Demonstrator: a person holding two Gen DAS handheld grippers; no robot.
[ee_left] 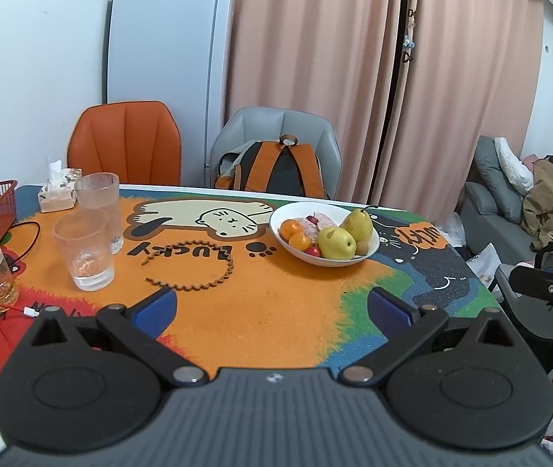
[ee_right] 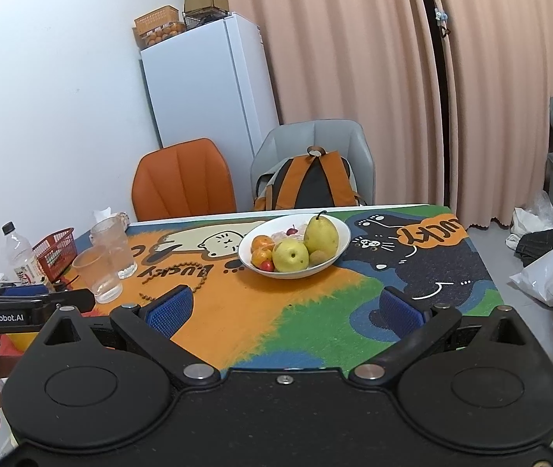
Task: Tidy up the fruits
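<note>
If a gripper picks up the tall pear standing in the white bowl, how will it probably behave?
The tall pear looks firm and smooth, so it may slip. Its tapered top suggests it tips easily. It leans against other fruit in the white bowl, so neighbours may roll.

a home dining corner opening onto a living room

a white fridge (ee_left: 171, 46) by long pink curtains (ee_left: 315, 58), 2 padded chairs (ee_left: 124, 142) at a table with a cartoon cat mat (ee_left: 276, 311), a backpack (ee_left: 272, 171) on one seat, and a grey sofa (ee_left: 498, 202) piled with clothes.

Left gripper (ee_left: 272, 307) and right gripper (ee_right: 283, 311), fingers spread wide, both empty.
</note>
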